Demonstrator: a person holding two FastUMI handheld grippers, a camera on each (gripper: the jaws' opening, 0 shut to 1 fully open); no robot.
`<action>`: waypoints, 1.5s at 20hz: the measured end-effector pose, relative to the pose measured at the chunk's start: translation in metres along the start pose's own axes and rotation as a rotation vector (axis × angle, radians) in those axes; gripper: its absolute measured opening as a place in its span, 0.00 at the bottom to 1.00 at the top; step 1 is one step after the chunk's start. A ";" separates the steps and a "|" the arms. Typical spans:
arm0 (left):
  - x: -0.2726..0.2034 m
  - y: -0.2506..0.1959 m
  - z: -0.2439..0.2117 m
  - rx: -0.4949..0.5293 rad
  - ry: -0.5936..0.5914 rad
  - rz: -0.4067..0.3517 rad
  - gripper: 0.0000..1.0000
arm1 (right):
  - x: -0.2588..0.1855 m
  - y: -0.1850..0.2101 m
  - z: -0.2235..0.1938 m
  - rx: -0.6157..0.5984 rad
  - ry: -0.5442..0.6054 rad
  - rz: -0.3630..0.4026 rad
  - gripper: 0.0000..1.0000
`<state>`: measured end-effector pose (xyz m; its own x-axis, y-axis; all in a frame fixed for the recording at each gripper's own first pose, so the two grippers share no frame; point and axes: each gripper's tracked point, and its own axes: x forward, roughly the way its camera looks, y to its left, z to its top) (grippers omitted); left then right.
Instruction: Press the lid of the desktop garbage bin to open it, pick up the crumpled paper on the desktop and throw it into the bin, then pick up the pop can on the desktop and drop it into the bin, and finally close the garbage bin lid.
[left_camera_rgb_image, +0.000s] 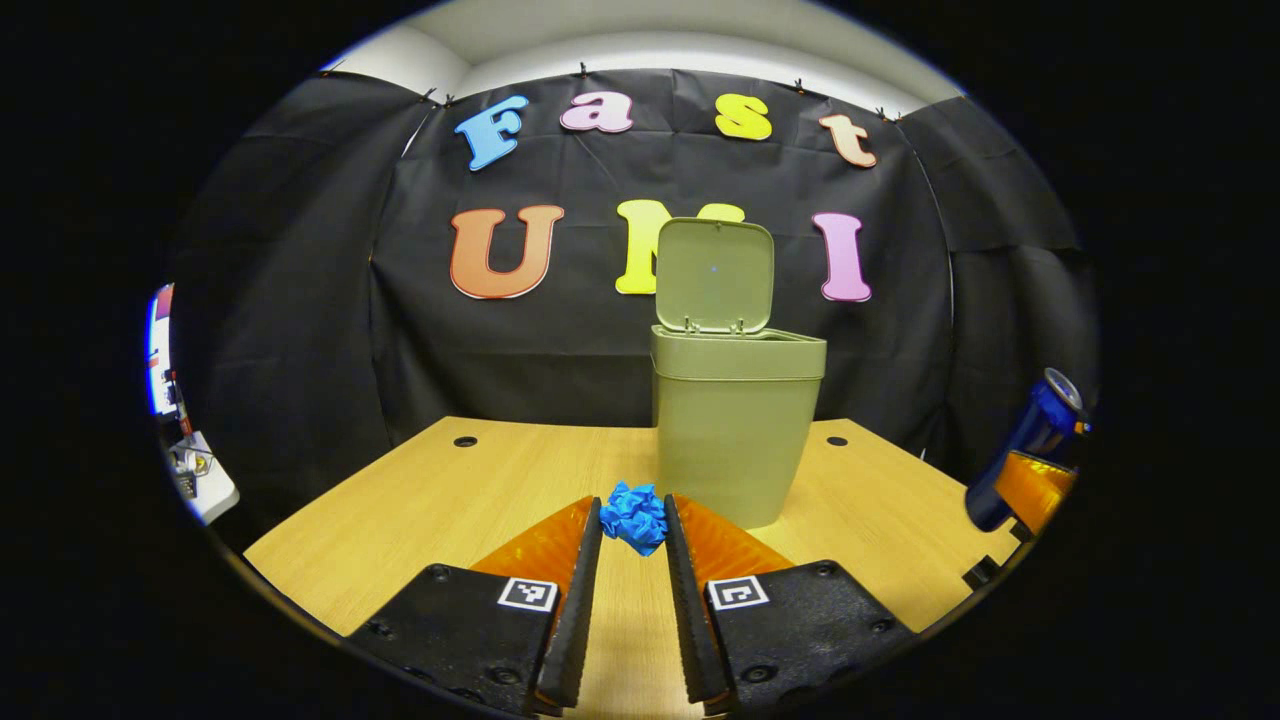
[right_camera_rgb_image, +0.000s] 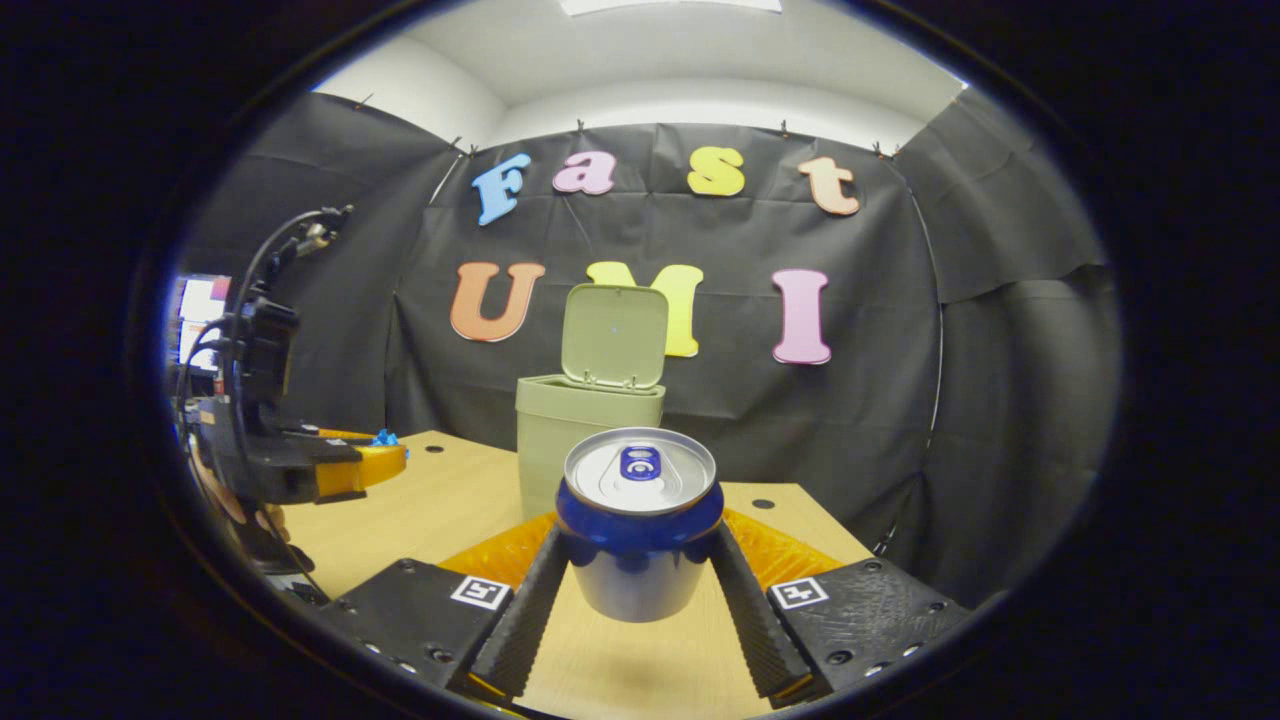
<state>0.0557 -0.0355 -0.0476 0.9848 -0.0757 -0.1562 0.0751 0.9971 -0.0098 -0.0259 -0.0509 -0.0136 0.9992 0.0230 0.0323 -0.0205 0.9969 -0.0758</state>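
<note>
Left jaws clamp crumpled paper (left_camera_rgb_image: 634, 515) | right jaws clamp pop can (right_camera_rgb_image: 640, 520)

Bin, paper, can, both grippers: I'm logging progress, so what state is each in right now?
Garbage bin: upright on the desk.
Bin lid: open, standing up.
Crumpled paper: pinched between the left gripper's fingers.
Pop can: upright, tab unopened, clamped in the right gripper.

bin (left_camera_rgb_image: 735, 440): matt plastic | can (right_camera_rgb_image: 640, 535): glossy metal | desk (left_camera_rgb_image: 440, 500): wood grain
</note>
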 end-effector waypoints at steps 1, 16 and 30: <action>0.015 0.000 0.001 0.010 0.010 0.003 0.41 | 0.001 -0.002 -0.001 0.002 0.002 -0.003 0.79; 0.150 -0.064 0.146 0.050 -0.124 -0.025 0.40 | 0.010 -0.015 -0.006 0.031 0.033 -0.009 0.80; 0.234 -0.101 0.175 0.010 -0.044 -0.048 0.41 | 0.015 -0.047 -0.003 0.097 0.038 -0.056 0.79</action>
<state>0.3063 -0.1544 0.0899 0.9860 -0.1234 -0.1125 0.1235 0.9923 -0.0064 -0.0098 -0.0979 -0.0126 0.9994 -0.0339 -0.0047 0.0340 0.9992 0.0225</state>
